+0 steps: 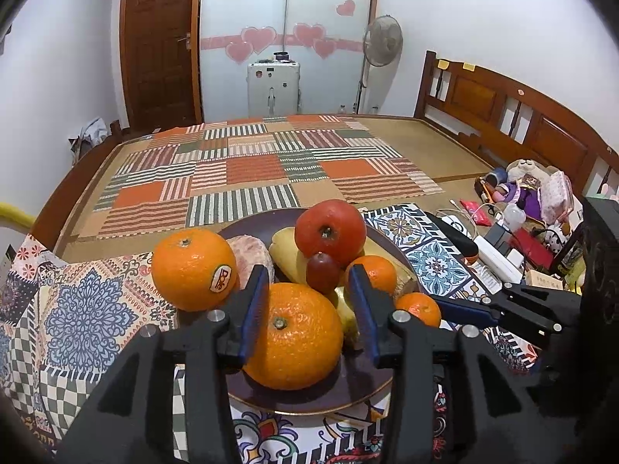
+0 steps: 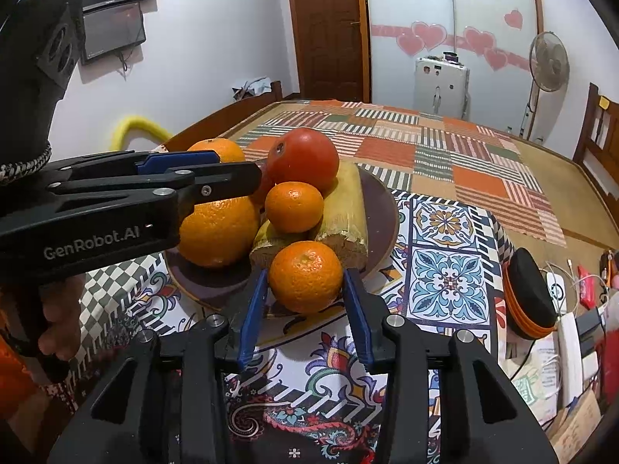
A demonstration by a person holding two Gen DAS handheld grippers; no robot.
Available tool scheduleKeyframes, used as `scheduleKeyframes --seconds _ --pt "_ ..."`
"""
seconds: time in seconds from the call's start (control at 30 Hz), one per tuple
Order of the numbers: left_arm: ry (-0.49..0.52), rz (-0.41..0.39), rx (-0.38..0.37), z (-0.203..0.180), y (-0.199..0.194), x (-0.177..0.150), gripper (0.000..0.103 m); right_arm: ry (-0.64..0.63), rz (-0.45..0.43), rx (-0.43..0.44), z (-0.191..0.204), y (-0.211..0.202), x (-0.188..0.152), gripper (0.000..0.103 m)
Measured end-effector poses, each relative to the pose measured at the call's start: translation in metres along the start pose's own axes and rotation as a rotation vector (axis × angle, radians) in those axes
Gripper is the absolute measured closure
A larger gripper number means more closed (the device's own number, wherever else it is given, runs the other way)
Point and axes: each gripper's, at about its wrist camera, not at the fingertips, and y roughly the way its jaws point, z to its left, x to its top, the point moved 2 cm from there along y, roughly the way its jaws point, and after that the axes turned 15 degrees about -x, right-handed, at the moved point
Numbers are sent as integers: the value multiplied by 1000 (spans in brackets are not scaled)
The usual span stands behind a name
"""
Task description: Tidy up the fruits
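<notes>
Already plate (image 1: 363, 390) w/ oranges (image 1: 294, 336), tomato (image 1: 330, 232), bananas (image 1: 288, 255).

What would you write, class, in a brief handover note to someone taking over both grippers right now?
Left gripper: open, fingers either side of the large orange at the plate's near edge; not closed on it.
Right gripper: open, straddling a small mandarin at the plate rim; not gripped.
On the plate: tomato on top, another mandarin, bananas, a small dark red fruit.
The Dole-stickered orange sits at the plate's left edge.
Left: sorting not visibly begun.
</notes>
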Motion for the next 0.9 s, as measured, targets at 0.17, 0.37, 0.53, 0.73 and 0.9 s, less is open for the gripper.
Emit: scheduleKeyframes --seconds 0.17,0.37,0.53,0.73,0.9 --pt "2 -30 6 0 -21 -1 60 13 -31 -14 -2 -10 4 62" --pt "25 -102 36 -12 -62 0 60 41 -99 -13 -2 -46 16 62" --pt "45 -198 58 -31 -118 -1 60 57 -180 -26 -1 -90 24 61" --pt "60 -327 70 -59 -193 -7 60 92 -327 -48 4 -169 26 61" --pt "89 -403 89 -83 -244 -17 60 107 -442 -78 13 -221 23 56"
